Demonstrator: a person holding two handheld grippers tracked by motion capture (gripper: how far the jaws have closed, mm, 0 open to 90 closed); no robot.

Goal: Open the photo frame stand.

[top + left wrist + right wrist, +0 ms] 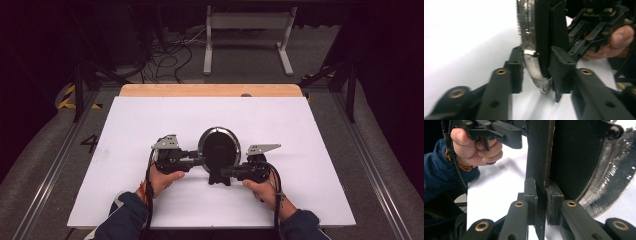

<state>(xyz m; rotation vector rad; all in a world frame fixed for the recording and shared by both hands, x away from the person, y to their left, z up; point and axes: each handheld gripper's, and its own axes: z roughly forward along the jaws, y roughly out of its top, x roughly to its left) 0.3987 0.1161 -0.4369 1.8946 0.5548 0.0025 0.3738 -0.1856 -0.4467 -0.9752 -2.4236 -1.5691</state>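
Pinching the mirror's black stand (539, 170), the right gripper (541, 202) holds narrow; the left gripper (535, 72) straddles the oval mirror (218, 145), its jaws narrowed about the silver rim (530, 62), upright on the white table (150, 120).

A white-topped table (150, 130) carries an upright round framed mirror (218, 145).

Upright mirror (218, 146) blocks passage between both claws.
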